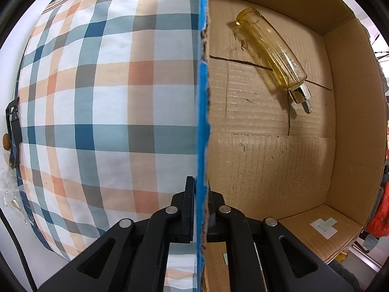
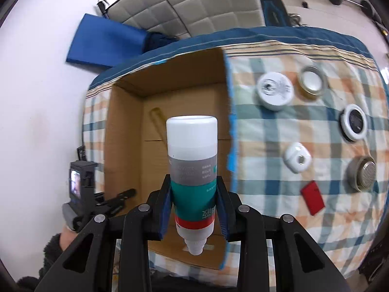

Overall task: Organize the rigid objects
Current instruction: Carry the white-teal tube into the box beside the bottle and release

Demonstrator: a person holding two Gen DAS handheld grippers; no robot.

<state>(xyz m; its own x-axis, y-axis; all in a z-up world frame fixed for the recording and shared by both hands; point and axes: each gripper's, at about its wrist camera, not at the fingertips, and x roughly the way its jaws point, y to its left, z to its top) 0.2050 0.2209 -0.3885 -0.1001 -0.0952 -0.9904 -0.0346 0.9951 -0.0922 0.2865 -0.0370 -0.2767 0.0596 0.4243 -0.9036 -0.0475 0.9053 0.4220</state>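
The right claw (image 2: 194, 204) is clamped on a bottle (image 2: 193, 170), both fingers pressed against its green band; the white cap end points far, the nozzle end near. The bottle hangs above the open box (image 2: 126, 112), which sits on a bed with a plaid cover (image 2: 279, 136). The left claw (image 1: 199, 209) is closed on the box's left wall (image 1: 203, 97), one finger outside against the blue-taped face, one inside against the cardboard. Inside the box, an amber vial (image 1: 272, 51) lies on the floor toward the far right corner, its metal tip pointing near-right. A white label (image 1: 324, 226) is stuck on the near right flap. On the cover to the right of the box lie a white round tin (image 2: 274, 90), a gold-rimmed lid (image 2: 312, 81) just beside it, a white-rimmed black disc (image 2: 353, 121) further right, a small white case (image 2: 297, 157), a metal strainer (image 2: 362, 172) and a red card (image 2: 312, 197). They are all apart from one another except the tin and lid.
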